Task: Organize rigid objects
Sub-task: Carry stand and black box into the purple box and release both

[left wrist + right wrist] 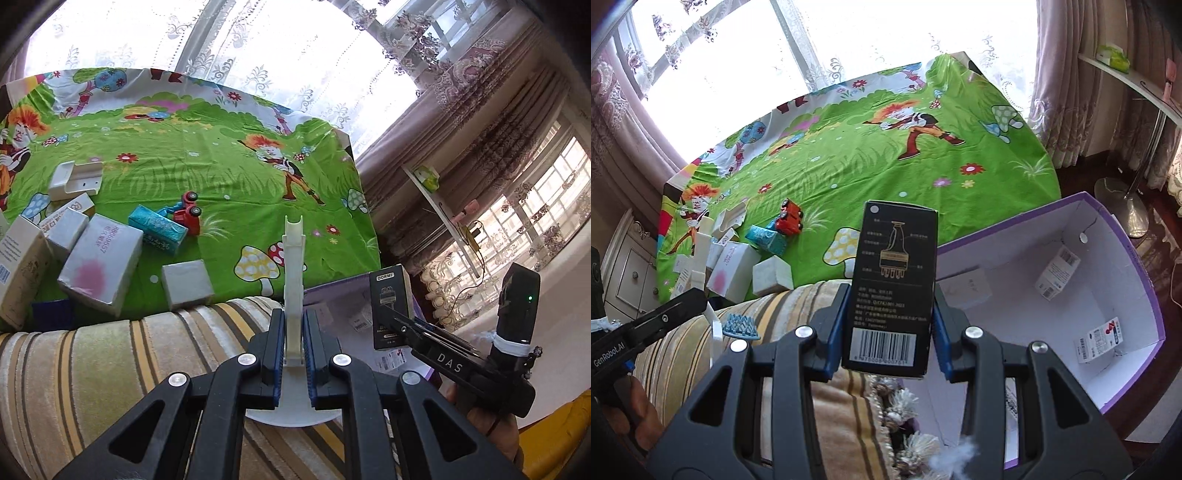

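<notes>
Above striped fabric [683,343], the tall black cardboard box [892,291] marked "DORMI" is gripped upright between right gripper [886,328] fingers; the slender white plastic stand [294,295] is clamped upright by left gripper [294,354] fingers.

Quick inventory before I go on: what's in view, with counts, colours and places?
Black box: 1, black, held upright in the right gripper.
White stand: 1, cream-white, in the left gripper.
Storage box: 1, purple outside, white inside, right of the bed; small white boxes inside.
Toy car: 1, red, on the green sheet.
Teal pack: 1, beside the car.
Pale boxes: several, white and silver, clustered at the sheet's left.
Striped cushion: 1, beige, nearest.
Left gripper: shut.
Right gripper: shut.
</notes>
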The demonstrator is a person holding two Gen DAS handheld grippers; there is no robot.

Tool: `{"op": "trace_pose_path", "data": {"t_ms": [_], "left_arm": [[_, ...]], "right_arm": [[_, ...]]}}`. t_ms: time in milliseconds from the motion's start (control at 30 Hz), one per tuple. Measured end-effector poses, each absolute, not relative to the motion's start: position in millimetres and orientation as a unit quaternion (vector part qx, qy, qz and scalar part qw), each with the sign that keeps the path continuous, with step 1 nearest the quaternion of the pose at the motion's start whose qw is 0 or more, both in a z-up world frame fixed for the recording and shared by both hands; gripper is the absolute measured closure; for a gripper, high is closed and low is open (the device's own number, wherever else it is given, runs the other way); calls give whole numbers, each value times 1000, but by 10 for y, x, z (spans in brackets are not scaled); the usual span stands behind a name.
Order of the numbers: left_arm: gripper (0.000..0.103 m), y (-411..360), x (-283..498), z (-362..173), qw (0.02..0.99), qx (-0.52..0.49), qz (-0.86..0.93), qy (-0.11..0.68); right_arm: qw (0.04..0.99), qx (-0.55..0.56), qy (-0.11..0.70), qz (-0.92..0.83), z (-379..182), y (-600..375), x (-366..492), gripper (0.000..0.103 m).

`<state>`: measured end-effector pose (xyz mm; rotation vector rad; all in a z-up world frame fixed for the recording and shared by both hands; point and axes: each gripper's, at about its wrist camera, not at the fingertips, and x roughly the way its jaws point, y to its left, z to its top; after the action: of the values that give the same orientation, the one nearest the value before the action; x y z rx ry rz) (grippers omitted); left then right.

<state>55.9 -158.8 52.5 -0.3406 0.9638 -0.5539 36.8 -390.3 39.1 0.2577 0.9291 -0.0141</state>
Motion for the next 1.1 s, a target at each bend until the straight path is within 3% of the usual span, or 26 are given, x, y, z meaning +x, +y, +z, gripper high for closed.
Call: {"op": "trace_pose_path", "data": {"t_ms": [400,533,700,1100], "left_arm": [[92,-2278,450,490,799,-141,-340,475],[87,-2368,453,436,787,-136,-351,489],[63,-2322,461,430,788,-140,-345,490],[45,-2104,391,586,829,-100,-306,457]], "right_arm": [[879,127,454,-73,271,-4475,63,57],[876,129,455,-92,269,-4582,9,55],[875,136,453,-104,277,-4661,-5,42],[878,127,454,-80,350,-4488,25,35]]}}
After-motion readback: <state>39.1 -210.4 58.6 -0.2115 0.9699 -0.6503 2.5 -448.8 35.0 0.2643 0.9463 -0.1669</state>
